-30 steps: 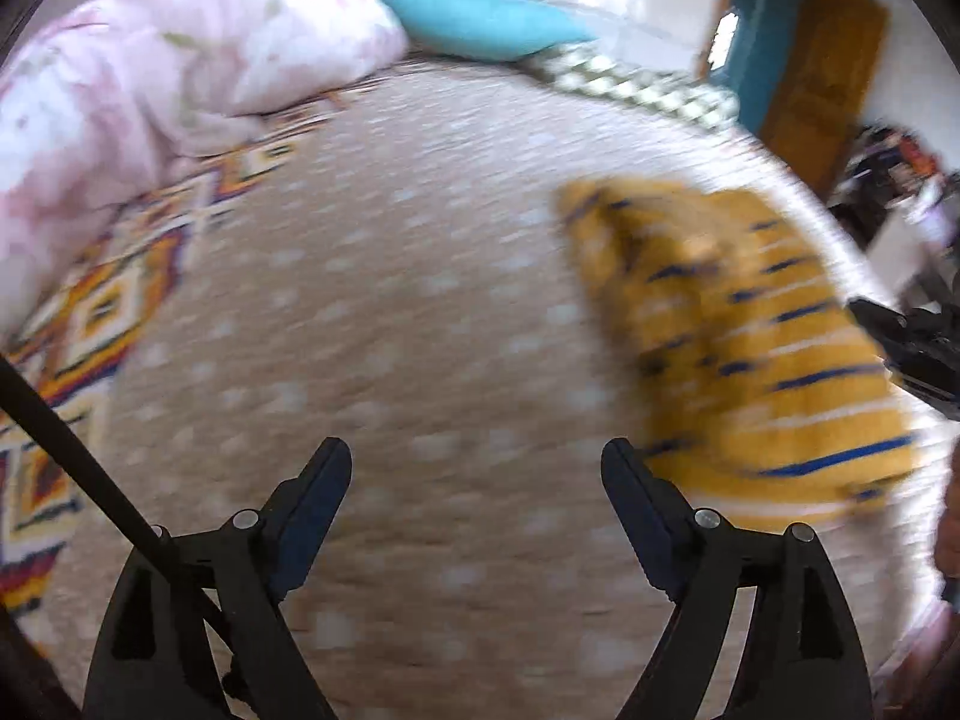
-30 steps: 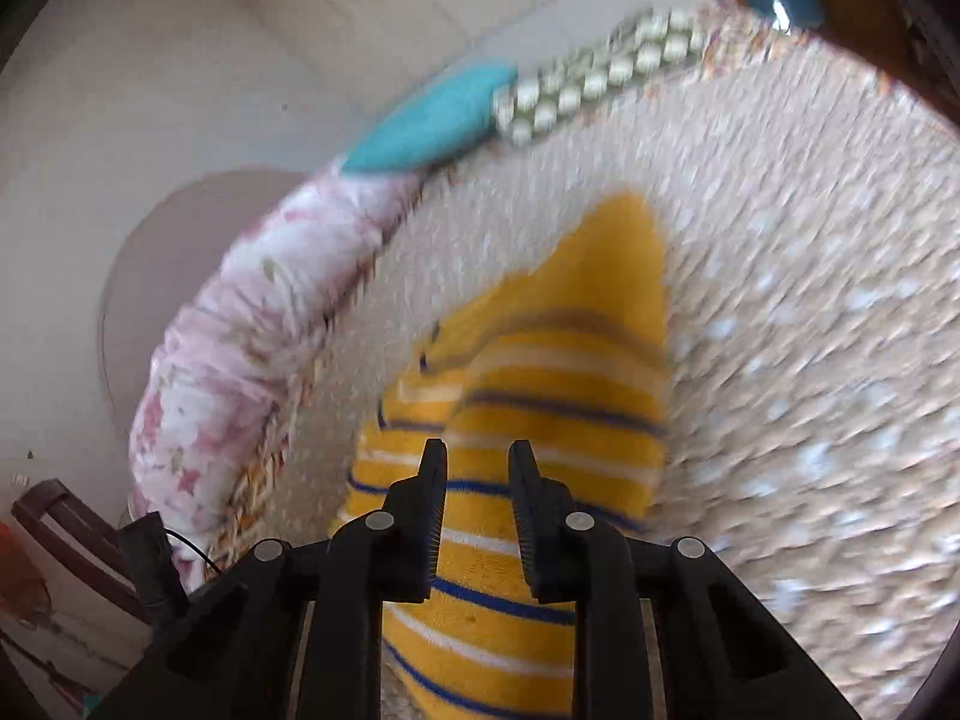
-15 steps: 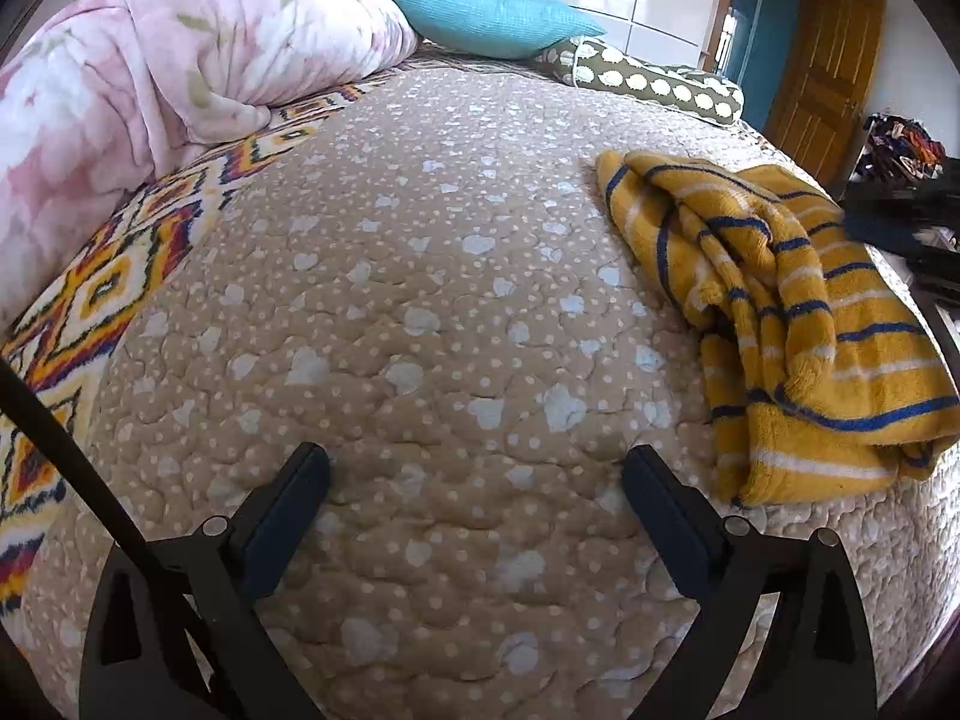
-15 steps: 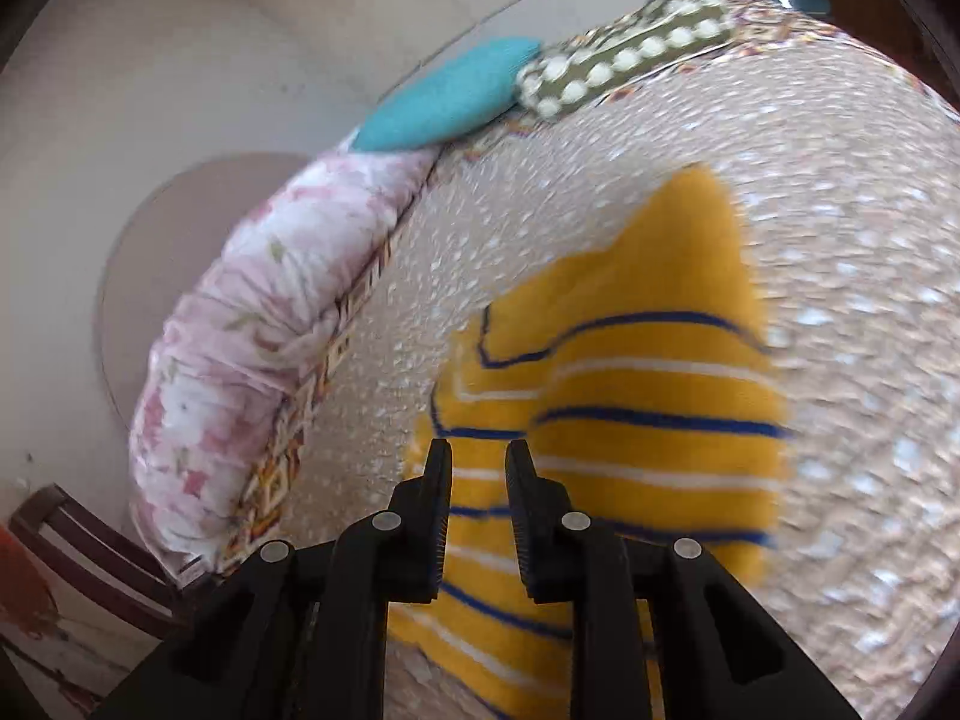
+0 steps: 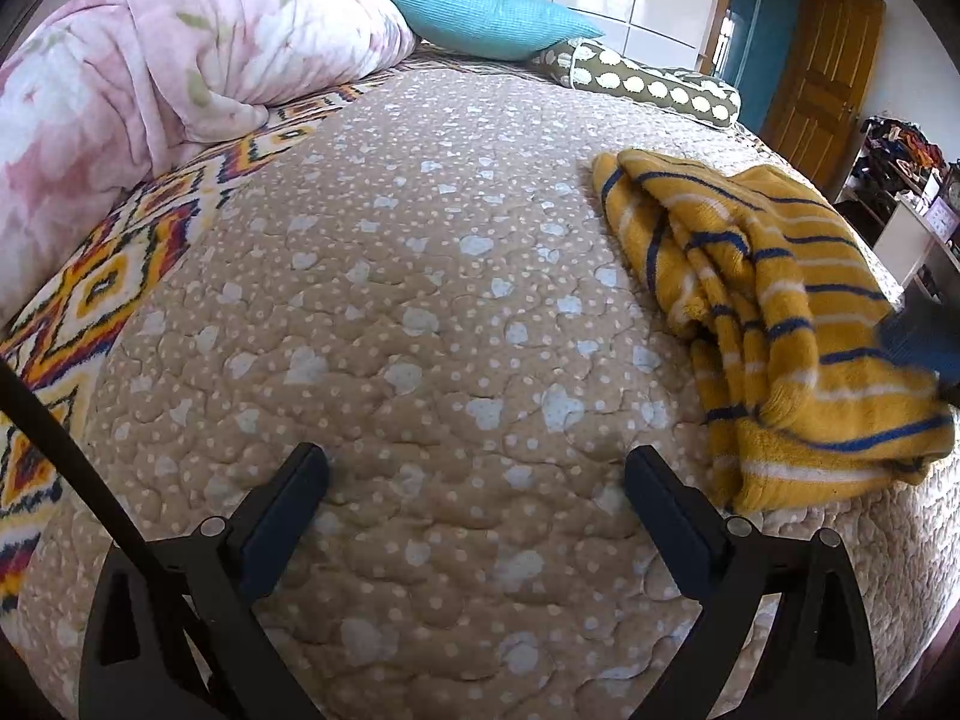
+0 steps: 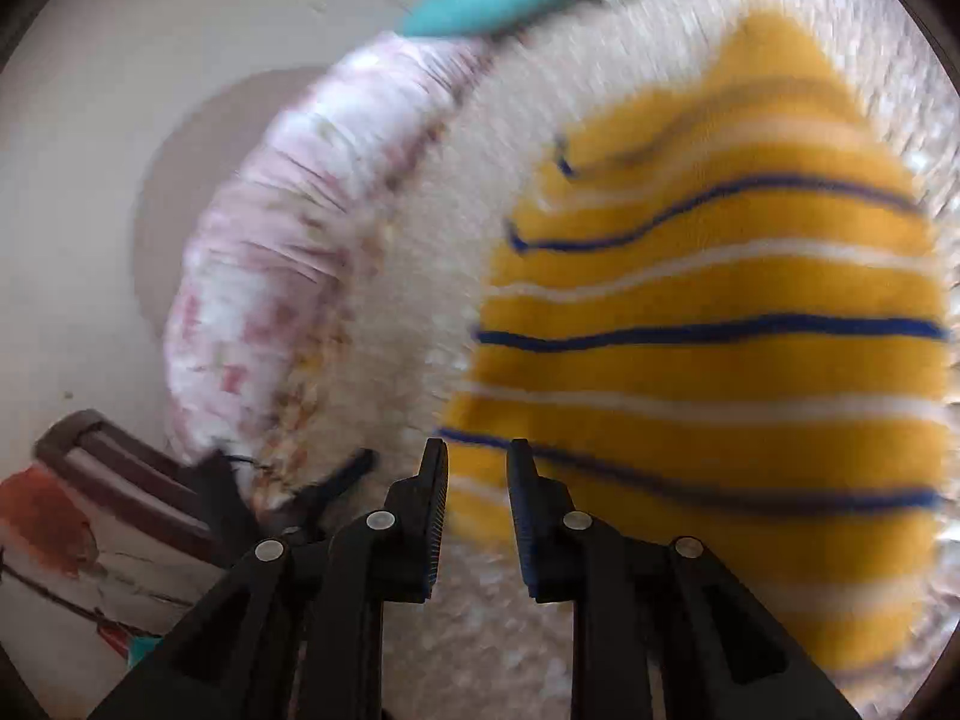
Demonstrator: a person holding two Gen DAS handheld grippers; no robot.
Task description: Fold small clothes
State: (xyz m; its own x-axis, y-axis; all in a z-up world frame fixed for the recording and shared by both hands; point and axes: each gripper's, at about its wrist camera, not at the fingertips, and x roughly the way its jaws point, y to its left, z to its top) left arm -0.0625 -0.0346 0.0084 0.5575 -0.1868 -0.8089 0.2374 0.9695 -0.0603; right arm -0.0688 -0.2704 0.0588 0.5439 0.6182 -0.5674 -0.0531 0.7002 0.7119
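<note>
A yellow garment with blue and white stripes (image 5: 774, 324) lies crumpled at the right side of the bed; the right wrist view shows it (image 6: 720, 360) blurred. My left gripper (image 5: 477, 480) is open and empty, low over the bare quilt, left of the garment. My right gripper (image 6: 477, 468) has a narrow gap between its jaws and nothing visible held; it hovers at the garment's near-left edge. In the left wrist view it shows as a dark blur (image 5: 924, 330) at the garment's right edge.
The bed has a tan spotted quilt (image 5: 390, 300). A pink floral duvet (image 5: 150, 78), a teal pillow (image 5: 486, 18) and an olive spotted bolster (image 5: 648, 81) lie at its far side. A wooden door (image 5: 822, 72) and cluttered shelves (image 5: 900, 150) stand at right.
The garment has settled on the bed. My right gripper has moved nearer the garment and its jaws have parted slightly. My left gripper has steadied low over the quilt.
</note>
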